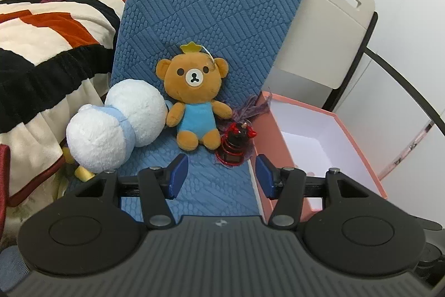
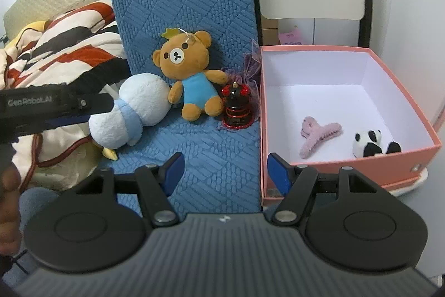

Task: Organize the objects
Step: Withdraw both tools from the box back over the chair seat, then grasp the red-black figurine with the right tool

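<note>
A brown teddy bear (image 1: pixel 194 99) in a blue shirt sits against the back of a blue-covered chair (image 1: pixel 211 4). A white and light-blue plush (image 1: pixel 116 124) lies at its left. A red and black spring toy (image 1: pixel 235 144) stands at its right, with a purple tassel (image 1: pixel 253 107) behind. A pink box (image 2: pixel 403 107) stands at the right and holds a pink hair claw (image 2: pixel 319 137) and a small panda (image 2: pixel 372 144). My left gripper (image 1: pixel 221 176) is open and empty, short of the toys. My right gripper (image 2: pixel 225 171) is open and empty over the seat.
A striped red, black and cream blanket (image 1: pixel 41 32) lies at the left. A white chair back (image 1: pixel 331 27) and a white wall stand behind the box. The left gripper's body (image 2: pixel 41 110) reaches in from the left in the right wrist view.
</note>
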Demonstrator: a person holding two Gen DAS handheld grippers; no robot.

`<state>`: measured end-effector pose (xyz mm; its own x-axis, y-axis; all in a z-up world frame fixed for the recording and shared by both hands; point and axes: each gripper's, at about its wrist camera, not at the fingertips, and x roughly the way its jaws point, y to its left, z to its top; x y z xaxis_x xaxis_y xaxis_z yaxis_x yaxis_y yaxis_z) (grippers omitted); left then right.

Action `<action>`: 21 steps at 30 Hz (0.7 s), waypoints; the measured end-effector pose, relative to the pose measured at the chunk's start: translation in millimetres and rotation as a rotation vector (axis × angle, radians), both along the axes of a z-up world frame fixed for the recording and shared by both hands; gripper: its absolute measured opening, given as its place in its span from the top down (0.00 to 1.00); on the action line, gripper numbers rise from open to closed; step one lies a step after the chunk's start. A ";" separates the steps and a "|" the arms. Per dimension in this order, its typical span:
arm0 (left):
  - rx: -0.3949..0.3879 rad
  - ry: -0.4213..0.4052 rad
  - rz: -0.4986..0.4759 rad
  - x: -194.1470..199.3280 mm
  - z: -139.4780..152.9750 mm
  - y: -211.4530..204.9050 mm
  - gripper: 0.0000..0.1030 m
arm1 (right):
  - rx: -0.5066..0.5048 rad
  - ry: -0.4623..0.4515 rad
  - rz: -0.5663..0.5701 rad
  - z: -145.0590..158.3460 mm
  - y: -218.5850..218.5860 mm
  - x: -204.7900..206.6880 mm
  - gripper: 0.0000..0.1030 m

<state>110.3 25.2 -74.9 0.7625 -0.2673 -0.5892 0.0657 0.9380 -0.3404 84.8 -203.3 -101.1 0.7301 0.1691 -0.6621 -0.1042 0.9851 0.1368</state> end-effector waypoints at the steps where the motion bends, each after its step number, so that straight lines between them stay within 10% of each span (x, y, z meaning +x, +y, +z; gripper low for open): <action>1: 0.002 -0.001 -0.001 3.4 -3.4 0.3 0.42 | -0.003 -0.005 0.004 -2.4 0.9 3.2 0.34; 8: 0.025 -0.021 0.000 33.5 -32.1 2.3 0.42 | -0.014 -0.007 0.027 -26.4 5.8 27.3 0.20; 21: 0.013 -0.004 -0.008 99.5 -94.8 12.3 0.42 | -0.026 -0.101 0.078 -53.9 24.3 73.1 0.25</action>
